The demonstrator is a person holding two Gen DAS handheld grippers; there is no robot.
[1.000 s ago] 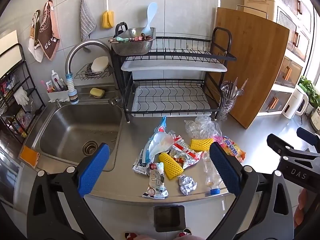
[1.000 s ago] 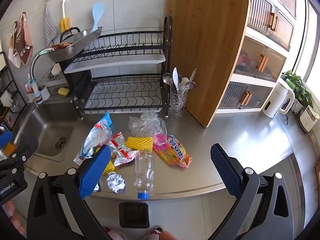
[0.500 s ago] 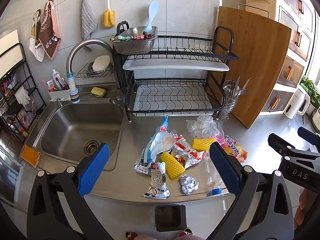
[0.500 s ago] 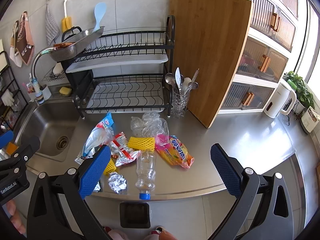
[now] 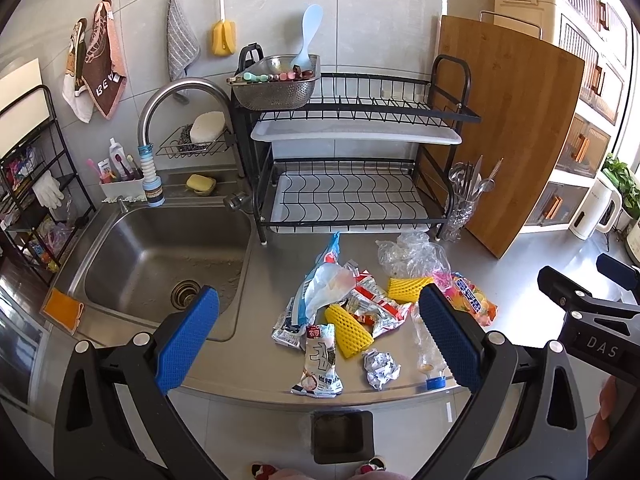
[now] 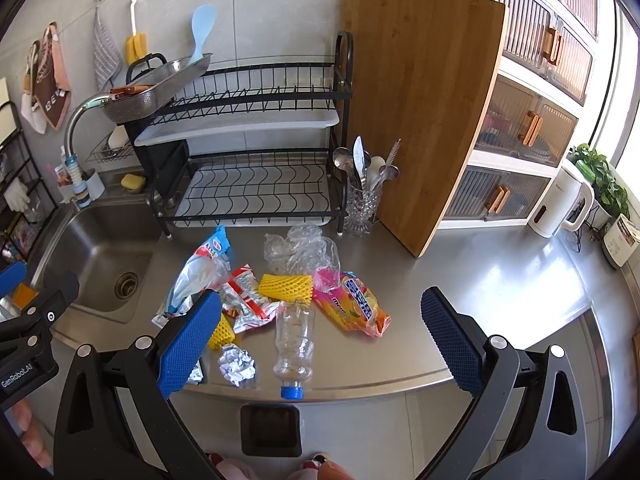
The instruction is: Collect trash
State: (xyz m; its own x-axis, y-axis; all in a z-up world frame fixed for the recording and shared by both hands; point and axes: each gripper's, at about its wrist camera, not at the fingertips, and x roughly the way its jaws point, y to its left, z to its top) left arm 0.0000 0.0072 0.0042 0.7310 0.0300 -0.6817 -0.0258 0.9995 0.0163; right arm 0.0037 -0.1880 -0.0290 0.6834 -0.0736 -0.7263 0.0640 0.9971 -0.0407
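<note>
The fingers (image 5: 188,340) are showing bright blue pads with a fine dimpled texture on black frames. The table (image 6: 500,280) is gleaming in brushed silver steel. Two foam nets (image 6: 285,286) are glowing yellow with a diamond mesh pattern. A snack bag (image 6: 356,306) is showing orange and pink with a blue label. A clear bottle (image 6: 294,340) is wearing a blue cap. A foil ball (image 6: 237,364) is shining crinkled silver. A wrapper (image 5: 374,308) is showing red and white print. A dish rack (image 5: 352,152) is standing in black wire, and a cutting board (image 6: 420,100) is showing warm brown wood grain.
</note>
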